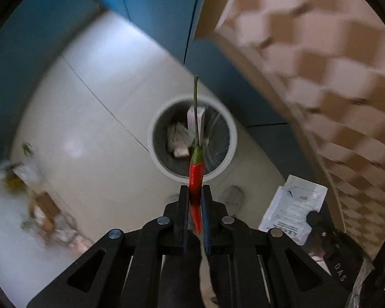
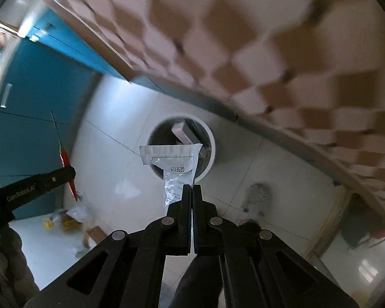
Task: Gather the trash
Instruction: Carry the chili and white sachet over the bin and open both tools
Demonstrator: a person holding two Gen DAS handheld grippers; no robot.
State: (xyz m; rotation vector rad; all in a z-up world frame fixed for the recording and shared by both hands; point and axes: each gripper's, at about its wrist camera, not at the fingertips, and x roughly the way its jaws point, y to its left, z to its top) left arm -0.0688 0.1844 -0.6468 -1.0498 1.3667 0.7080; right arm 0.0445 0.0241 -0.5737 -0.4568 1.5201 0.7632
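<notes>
The left tool (image 1: 195,192) clamped a chili (image 1: 196,179), the right tool (image 2: 191,192) a packet (image 2: 175,161), above the part-filled bin (image 1: 228,128); floor litter (image 1: 42,213) remained.

Code on silver sachet (image 2: 178,165) in my right gripper (image 2: 191,188): "025F029", seen inverted.
Brand on my left gripper (image 2: 64,174) finger: "GenRobot.AI".
Letters on black gripper body (image 1: 340,272): "DAS".
White packet (image 1: 295,206) print: too blurred, unreadable.

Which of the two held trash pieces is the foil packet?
The right hand-held gripper holds the silver foil packet; the left hand-held gripper grips a red chili.
</notes>
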